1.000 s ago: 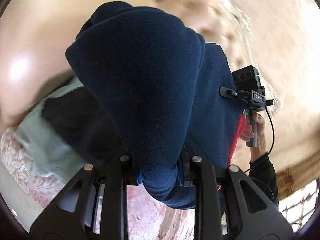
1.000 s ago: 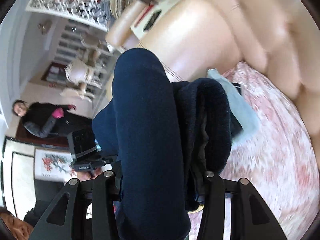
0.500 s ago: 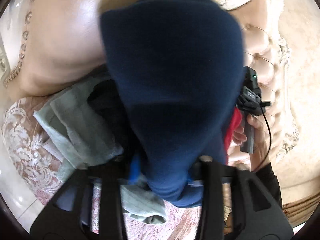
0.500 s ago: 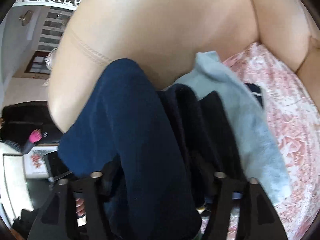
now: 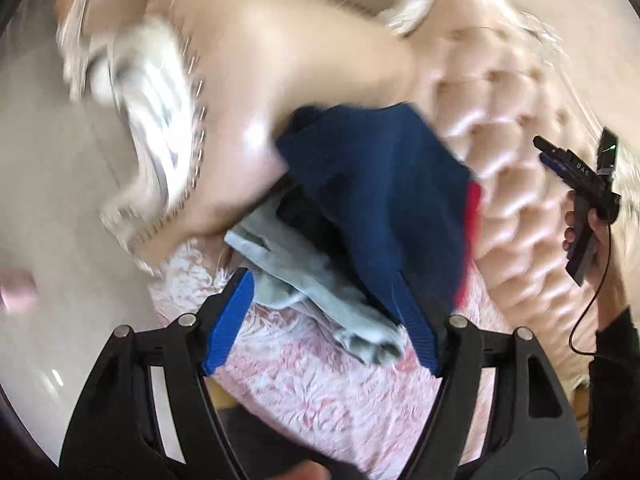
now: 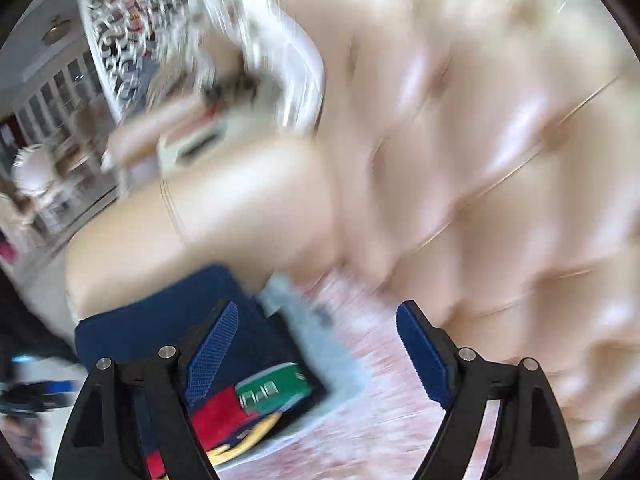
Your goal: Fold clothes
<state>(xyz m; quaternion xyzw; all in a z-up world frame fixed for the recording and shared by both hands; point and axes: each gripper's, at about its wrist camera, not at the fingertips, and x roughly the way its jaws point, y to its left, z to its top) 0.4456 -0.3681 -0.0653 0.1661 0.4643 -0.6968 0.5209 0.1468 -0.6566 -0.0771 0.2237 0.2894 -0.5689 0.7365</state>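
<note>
A folded navy sweater (image 5: 380, 200) with a red patch lies on a pile of clothes on the sofa seat, over a pale grey-green garment (image 5: 304, 280) and a dark one. My left gripper (image 5: 332, 320) is open and empty just in front of the pile. In the right wrist view the navy sweater (image 6: 160, 320) shows its red, green and yellow print at the lower left, with the grey garment (image 6: 320, 344) beside it. My right gripper (image 6: 316, 352) is open and empty above them. The right gripper also shows in the left wrist view (image 5: 580, 200), held in a hand.
The pile rests on a pink floral sofa cover (image 5: 320, 392). A beige leather armrest (image 5: 280, 100) stands behind the pile, and the tufted backrest (image 6: 500, 160) rises to the right. A white lattice screen (image 6: 132, 28) and furniture show in the room beyond.
Both grippers have opened and let go of the navy sweater, which now lies on the pile. Both grippers have pulled back from it.
</note>
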